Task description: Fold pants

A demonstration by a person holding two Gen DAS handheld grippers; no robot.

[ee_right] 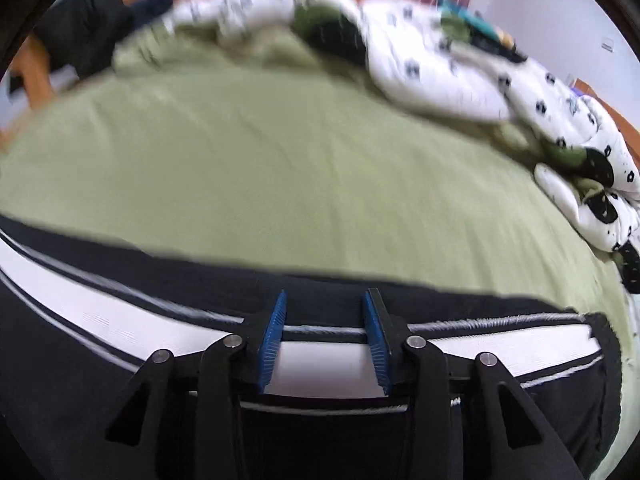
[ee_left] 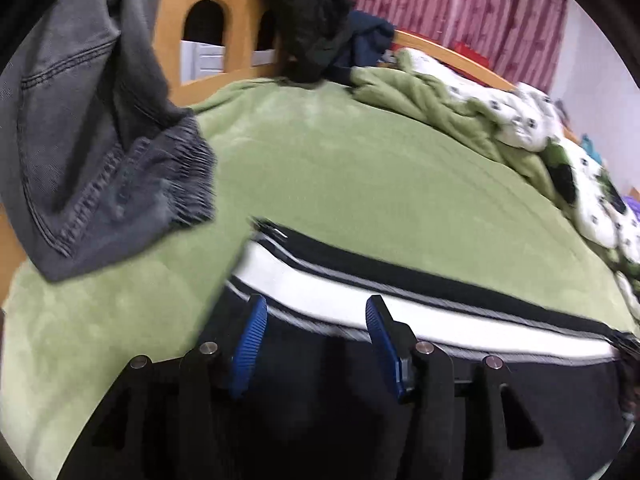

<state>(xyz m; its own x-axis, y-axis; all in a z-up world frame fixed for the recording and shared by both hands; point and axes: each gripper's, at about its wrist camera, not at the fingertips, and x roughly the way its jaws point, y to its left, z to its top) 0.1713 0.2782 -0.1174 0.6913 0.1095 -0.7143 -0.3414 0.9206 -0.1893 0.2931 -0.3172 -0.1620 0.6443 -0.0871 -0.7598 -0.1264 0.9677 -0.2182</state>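
Observation:
Black pants with a broad white side stripe (ee_left: 360, 292) lie flat along the near edge of a green bed cover (ee_left: 360, 168). My left gripper (ee_left: 316, 312) is open, its blue pads (ee_left: 252, 344) spread just above the stripe near one end of the pants. The same pants show in the right wrist view (ee_right: 120, 328). My right gripper (ee_right: 325, 304) is open over the stripe, its blue pads (ee_right: 274, 336) on either side of it, close to the other end. Neither holds cloth.
Grey jeans (ee_left: 88, 128) hang at the left. A dark jacket (ee_left: 312, 20) lies at the far edge by a wooden bed frame (ee_left: 188, 4). A white patterned duvet (ee_right: 460, 68) is bunched along the far and right side.

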